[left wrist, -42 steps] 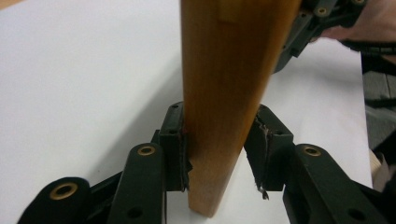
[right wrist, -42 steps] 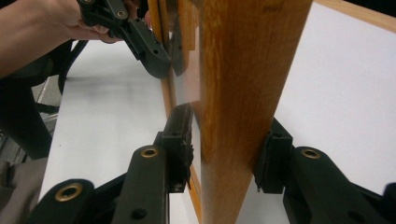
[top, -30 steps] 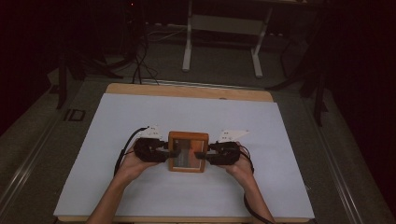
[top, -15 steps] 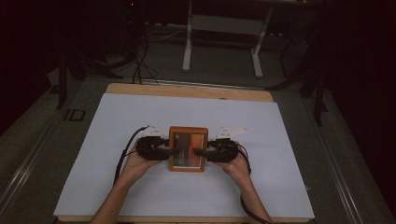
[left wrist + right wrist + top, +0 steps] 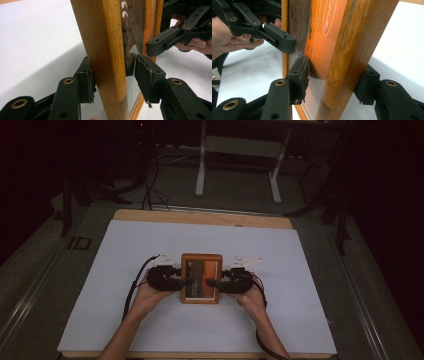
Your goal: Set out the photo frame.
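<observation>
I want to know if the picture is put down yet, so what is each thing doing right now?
Picture frame: lying flat on the white table, picture side up.
Left tongs: open, jaws just been opening, with the frame's left rail between them, not squeezed.
Right tongs: open, jaws just been opening, with the frame's right rail between them, not squeezed.

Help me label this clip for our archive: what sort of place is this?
Probably a lab or recording workspace, not a home: a wooden table under a plain white sheet, a metal stand and loose cables on the dark floor behind, and one wooden picture frame being handled.
</observation>
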A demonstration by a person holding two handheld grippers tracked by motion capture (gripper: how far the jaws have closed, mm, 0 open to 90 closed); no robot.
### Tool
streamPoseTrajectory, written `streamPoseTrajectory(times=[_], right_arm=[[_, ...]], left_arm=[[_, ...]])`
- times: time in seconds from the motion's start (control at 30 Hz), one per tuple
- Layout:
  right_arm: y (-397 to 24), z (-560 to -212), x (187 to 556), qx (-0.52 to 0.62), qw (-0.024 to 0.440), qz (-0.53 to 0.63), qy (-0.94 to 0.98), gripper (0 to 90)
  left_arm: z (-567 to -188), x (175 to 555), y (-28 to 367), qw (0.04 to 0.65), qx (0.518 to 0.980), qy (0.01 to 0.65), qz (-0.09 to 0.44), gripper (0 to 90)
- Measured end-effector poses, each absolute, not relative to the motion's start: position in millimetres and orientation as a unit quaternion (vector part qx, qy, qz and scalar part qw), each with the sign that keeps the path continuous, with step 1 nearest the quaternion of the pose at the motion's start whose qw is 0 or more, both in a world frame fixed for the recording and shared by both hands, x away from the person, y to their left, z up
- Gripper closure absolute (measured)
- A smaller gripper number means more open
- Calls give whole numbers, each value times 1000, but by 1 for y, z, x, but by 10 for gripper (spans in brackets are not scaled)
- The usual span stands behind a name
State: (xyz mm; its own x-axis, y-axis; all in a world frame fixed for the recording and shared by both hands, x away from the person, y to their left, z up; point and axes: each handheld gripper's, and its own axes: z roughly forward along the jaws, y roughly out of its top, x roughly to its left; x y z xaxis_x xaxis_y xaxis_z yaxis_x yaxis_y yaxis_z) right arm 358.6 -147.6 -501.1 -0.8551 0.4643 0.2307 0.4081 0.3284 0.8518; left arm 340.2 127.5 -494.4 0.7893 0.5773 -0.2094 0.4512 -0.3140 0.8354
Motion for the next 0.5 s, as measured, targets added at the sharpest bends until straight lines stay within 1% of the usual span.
streamPoseTrajectory(times=[0.3,0.37,0.5], right_arm=[[-148,-501,358,265,27,512,817,480],[-149,-501,358,264,28,510,818,468],[-152,-500,358,265,29,510,818,458]], left_arm=[[-496,341,128,487,809,323,62,490],[-496,342,129,486,808,328,61,458],[-496,341,131,485,807,331,61,446]])
